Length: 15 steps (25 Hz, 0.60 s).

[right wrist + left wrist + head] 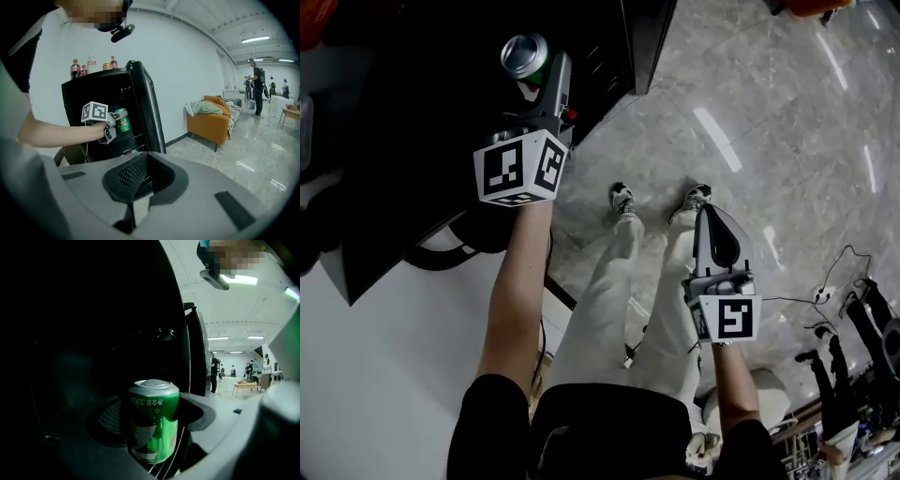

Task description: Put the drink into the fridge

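Note:
A green drink can (525, 56) with a silver top stands upright between the jaws of my left gripper (536, 77), which is shut on it. In the left gripper view the can (153, 425) fills the gap between the jaws, with the dark inside of the black fridge (89, 101) behind it. The right gripper view shows the can (122, 120) held at the fridge's open front, about mid height. My right gripper (715, 230) hangs low at the right over the floor, shut and holding nothing.
The fridge door (149, 110) stands open to the right of the can. Several bottles (91, 64) stand on top of the fridge. An orange sofa (213, 119) is against the wall further right. People stand far back in the room. Cables lie on the marble floor (787, 141).

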Each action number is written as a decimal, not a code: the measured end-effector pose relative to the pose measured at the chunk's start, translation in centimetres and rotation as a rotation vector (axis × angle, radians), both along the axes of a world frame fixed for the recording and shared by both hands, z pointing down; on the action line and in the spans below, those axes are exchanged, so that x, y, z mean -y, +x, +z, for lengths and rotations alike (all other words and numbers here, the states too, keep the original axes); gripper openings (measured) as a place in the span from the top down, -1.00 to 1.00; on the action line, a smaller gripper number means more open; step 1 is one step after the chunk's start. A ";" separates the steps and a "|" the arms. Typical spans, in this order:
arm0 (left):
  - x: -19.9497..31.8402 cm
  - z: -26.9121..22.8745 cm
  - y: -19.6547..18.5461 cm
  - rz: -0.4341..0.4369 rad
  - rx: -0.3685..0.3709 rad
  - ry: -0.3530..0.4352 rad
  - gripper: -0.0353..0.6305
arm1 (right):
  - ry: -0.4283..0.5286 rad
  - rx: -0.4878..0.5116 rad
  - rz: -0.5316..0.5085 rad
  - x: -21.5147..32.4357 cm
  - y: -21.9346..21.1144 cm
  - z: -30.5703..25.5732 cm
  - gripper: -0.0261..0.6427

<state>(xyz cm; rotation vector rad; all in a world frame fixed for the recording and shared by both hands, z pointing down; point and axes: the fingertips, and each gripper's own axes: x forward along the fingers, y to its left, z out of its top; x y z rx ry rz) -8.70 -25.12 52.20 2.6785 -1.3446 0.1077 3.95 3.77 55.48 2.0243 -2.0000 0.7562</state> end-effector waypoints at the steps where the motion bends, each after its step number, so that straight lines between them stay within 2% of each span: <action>1: 0.5 0.3 0.0 -0.001 0.002 0.009 -0.12 | 0.001 -0.001 0.008 0.1 -0.1 0.3 0.88; 7: 3.0 2.3 -0.1 -0.009 0.002 0.023 -0.12 | -0.012 -0.008 0.010 0.5 -1.0 1.7 0.88; 15: 6.0 5.4 -0.2 -0.043 0.027 -0.022 -0.12 | -0.011 -0.006 0.007 0.5 -1.4 2.7 0.88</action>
